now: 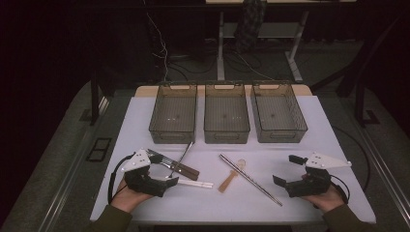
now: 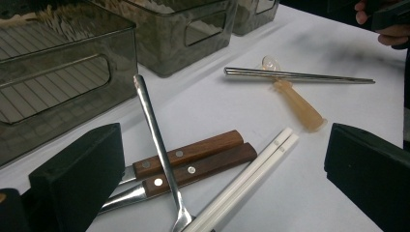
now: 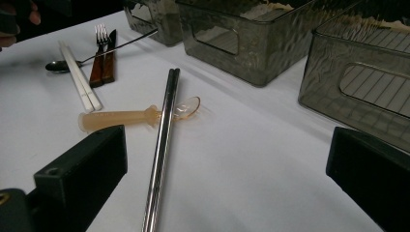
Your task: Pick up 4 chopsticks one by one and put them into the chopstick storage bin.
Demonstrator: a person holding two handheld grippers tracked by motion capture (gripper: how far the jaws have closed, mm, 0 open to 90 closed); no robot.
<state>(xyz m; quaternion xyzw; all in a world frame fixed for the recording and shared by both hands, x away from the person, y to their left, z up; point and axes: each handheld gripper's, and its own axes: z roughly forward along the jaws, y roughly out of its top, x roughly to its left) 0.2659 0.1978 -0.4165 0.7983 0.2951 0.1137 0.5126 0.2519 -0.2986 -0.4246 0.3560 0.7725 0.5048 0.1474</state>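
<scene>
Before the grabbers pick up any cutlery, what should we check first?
1. Left gripper open: ok.
2. Right gripper open: ok.
3. Three bins empty: ok.
4. Cutlery lying apart: not ok. Metal spoon lies across the wooden handles; steel chopsticks lie across the amber spoon.
5. White chopsticks free of the pile: cannot tell.

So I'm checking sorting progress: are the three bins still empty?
Empty. All three bins show bare ribbed floors; the cutlery and chopsticks lie on the table.
</scene>
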